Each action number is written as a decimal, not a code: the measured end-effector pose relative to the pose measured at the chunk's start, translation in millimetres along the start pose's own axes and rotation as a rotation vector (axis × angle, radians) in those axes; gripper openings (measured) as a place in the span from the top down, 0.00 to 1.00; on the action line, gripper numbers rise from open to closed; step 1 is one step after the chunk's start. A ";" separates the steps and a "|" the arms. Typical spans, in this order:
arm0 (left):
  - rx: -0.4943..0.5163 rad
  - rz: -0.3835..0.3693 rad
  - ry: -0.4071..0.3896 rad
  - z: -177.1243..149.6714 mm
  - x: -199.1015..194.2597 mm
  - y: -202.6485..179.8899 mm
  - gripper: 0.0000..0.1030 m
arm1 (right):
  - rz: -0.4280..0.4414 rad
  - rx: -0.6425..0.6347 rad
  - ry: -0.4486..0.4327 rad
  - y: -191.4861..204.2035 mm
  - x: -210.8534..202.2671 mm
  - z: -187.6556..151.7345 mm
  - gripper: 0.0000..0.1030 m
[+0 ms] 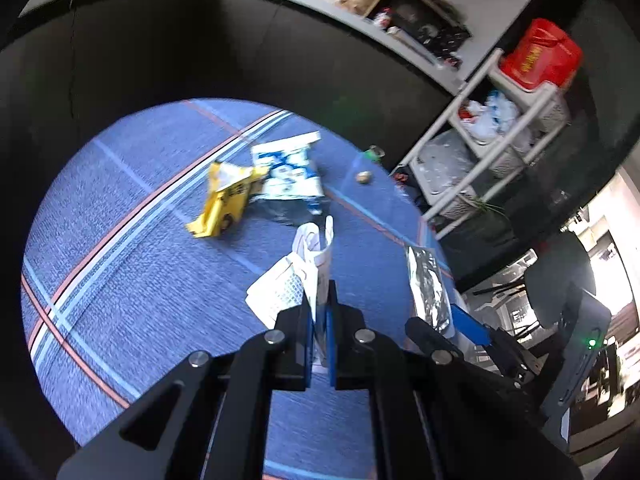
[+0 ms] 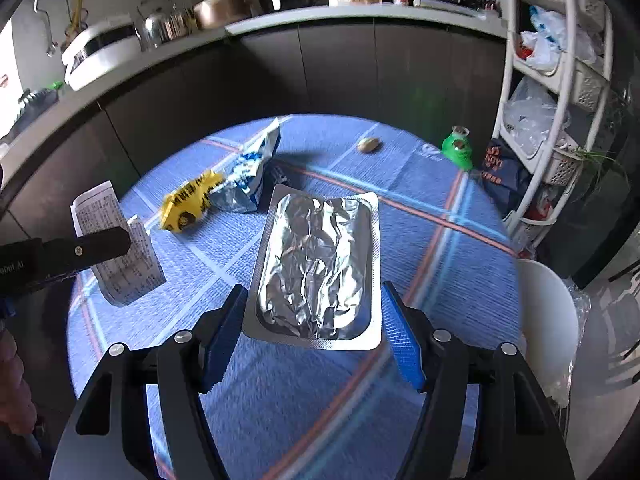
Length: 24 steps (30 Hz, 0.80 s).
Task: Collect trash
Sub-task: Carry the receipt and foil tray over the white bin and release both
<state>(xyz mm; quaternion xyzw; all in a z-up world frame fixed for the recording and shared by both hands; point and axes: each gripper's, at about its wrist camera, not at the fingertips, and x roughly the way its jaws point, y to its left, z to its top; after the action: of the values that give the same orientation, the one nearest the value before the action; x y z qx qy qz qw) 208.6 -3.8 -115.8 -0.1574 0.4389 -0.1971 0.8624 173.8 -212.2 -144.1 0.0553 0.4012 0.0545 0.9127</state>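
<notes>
A round table under a blue plaid cloth (image 1: pixel 140 272) carries the litter. My left gripper (image 1: pixel 320 300) is shut on a folded sheet of printed paper (image 1: pixel 288 284), which hangs above the cloth; the same paper (image 2: pixel 120 248) shows at the left of the right wrist view. My right gripper (image 2: pixel 314 320) is shut on a crinkled silver foil pack (image 2: pixel 316 260), its blue pads against both side edges. That foil pack (image 1: pixel 426 288) also appears at the right of the left wrist view. On the cloth lie a yellow wrapper (image 1: pixel 224 204) and a blue-and-white bag (image 1: pixel 288 172).
A small brown lump (image 2: pixel 369 144) and a green bottle (image 2: pixel 458 148) sit near the table's far edge. A white shelf rack (image 2: pixel 560 80) with plastic bags stands at the right, and a white chair (image 2: pixel 548 320) is beside the table. Dark cabinets under a cluttered counter (image 2: pixel 280 20) run behind.
</notes>
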 end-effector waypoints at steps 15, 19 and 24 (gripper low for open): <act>0.227 -0.132 0.007 -19.7 -28.4 -121.3 0.94 | -0.045 0.111 -0.121 -72.0 -85.8 -30.6 0.39; 0.285 -0.154 0.025 -22.8 -20.7 -150.1 0.94 | -0.067 0.155 -0.138 -95.4 -95.2 -37.3 0.39; 0.345 -0.181 0.048 -24.1 -5.4 -182.9 0.94 | -0.093 0.209 -0.152 -124.8 -100.8 -44.5 0.39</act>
<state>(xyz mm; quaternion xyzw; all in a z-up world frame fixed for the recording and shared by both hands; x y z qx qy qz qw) 149.1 -163.2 -44.3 -0.0413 0.4031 -0.3496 0.8447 80.0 -347.5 -118.8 0.1352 0.3363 -0.0343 0.9314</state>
